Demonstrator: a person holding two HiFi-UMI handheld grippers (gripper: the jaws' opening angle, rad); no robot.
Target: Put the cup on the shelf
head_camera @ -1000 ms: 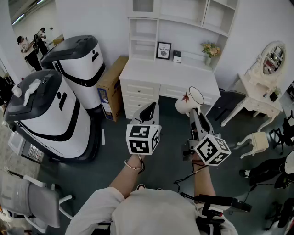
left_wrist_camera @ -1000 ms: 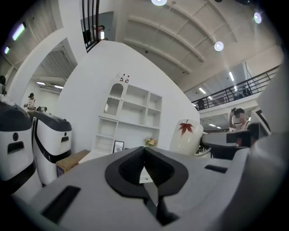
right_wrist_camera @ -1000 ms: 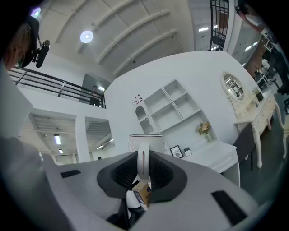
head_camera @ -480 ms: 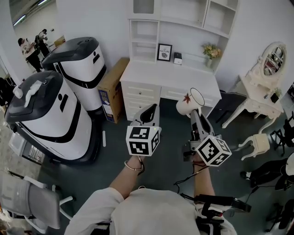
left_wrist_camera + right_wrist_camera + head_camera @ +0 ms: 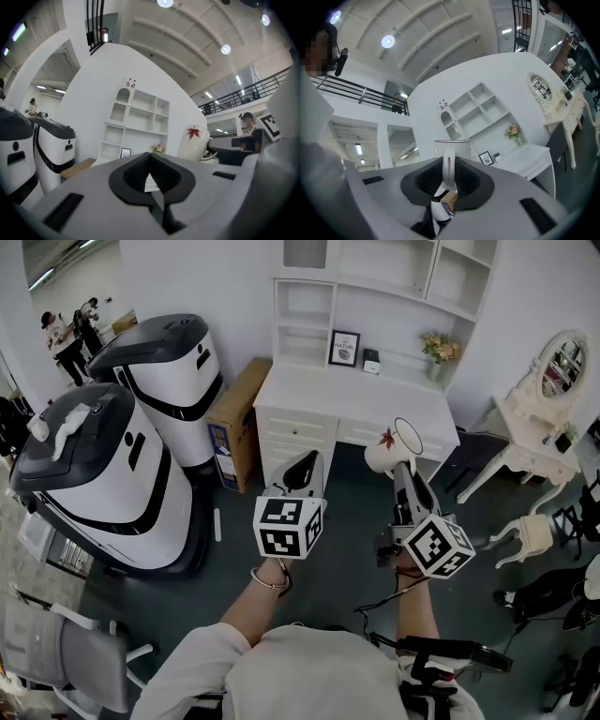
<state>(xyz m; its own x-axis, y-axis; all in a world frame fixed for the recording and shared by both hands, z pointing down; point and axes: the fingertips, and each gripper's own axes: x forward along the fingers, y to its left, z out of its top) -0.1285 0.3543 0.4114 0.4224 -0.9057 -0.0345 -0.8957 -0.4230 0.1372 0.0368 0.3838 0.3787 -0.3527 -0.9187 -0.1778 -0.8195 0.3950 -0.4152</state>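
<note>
Before the worktop [image 5: 356, 395], we have edged nearer the shelf [image 5: 375, 296], cup [image 5: 398, 444] not yet placed: right hand-held gripper [image 5: 401, 469] clamps its handle [image 5: 448, 171], left hand-held gripper [image 5: 302, 465] closed, empty.

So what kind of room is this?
Probably a big hall set up like a bedroom: a white desk with shelves, a mirrored dressing table, and two large white machines beside them.

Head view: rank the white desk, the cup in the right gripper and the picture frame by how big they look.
1. white desk: clearly the largest.
2. cup, held in the right gripper: it is nearer the camera, so its lead over the frame may be only apparent.
3. picture frame: smallest.
</note>
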